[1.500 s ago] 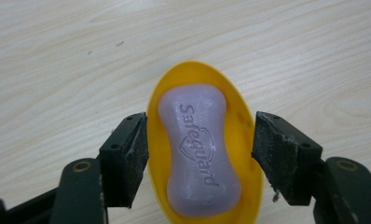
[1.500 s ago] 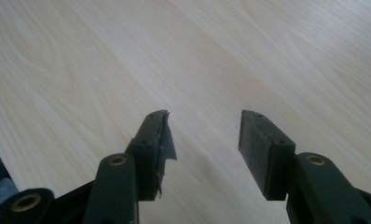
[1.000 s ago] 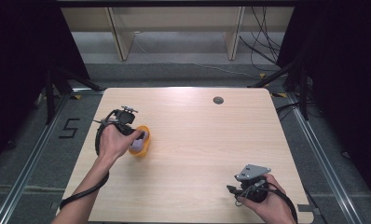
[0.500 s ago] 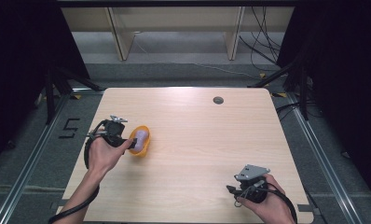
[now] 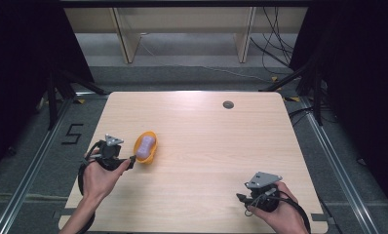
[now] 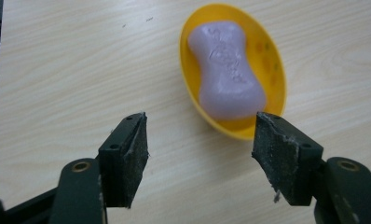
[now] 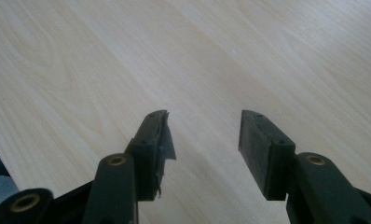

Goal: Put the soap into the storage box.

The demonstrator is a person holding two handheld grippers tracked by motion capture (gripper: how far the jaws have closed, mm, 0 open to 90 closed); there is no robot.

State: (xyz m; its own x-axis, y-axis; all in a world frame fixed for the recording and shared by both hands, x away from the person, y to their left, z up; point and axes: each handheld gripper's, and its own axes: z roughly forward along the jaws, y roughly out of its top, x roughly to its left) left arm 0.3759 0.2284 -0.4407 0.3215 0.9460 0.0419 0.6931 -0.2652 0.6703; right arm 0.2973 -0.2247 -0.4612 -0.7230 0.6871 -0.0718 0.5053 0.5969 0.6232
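The lilac soap bar [image 6: 226,70] lies in a shallow yellow dish [image 6: 272,56] at the table's [image 5: 206,146] left, before the released left gripper [image 6: 200,156]; likely slick, best pinched across its narrow waist; right gripper [image 7: 204,149] idles open.

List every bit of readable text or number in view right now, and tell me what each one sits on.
"5": dark marking on the grey floor left of the table, in the high view.
Embossed mark on the purple soap bar, which lies in the yellow dish: too faint to read in the left gripper view.
Nothing else carries text.
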